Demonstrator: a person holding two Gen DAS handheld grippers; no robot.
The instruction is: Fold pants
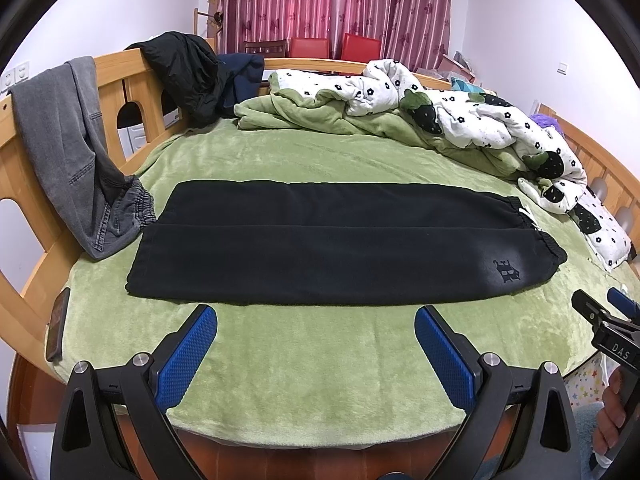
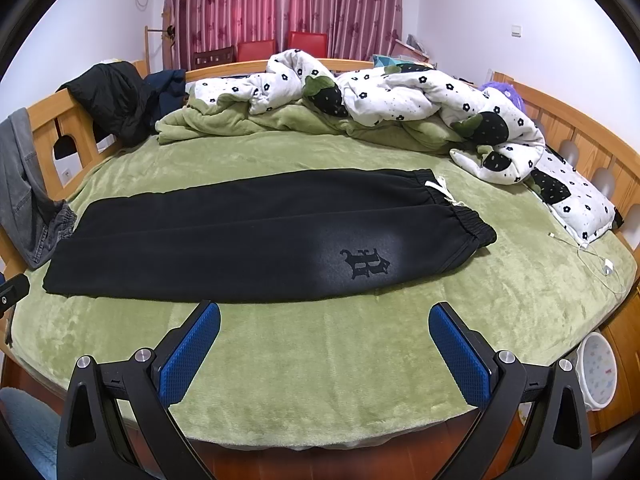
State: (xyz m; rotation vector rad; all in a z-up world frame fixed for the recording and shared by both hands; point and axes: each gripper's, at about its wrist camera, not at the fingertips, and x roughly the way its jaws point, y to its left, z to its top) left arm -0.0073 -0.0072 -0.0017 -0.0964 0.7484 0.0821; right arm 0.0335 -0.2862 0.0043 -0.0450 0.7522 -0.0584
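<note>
Green plush blanket point(image 1: 320, 360) covered the bed, with a rumpled floral quilt point(image 1: 460, 120) heaped along the far edge and grey jeans point(image 1: 72, 152) slung over the left rail. Lay flat across the middle: black pants point(image 1: 320, 248), legs side by side, hems toward the left edge, waistband point(image 2: 468, 220) and white drawstring point(image 2: 440, 188) toward the right. Hovered short of the near hem line, left gripper point(image 1: 316, 336) and right gripper point(image 2: 324, 332), both with jaws wide apart and empty. Best handled, probably, by pinching waistband and hem together at the near edge, lifting evenly, keeping the drawstring tucked.
</note>
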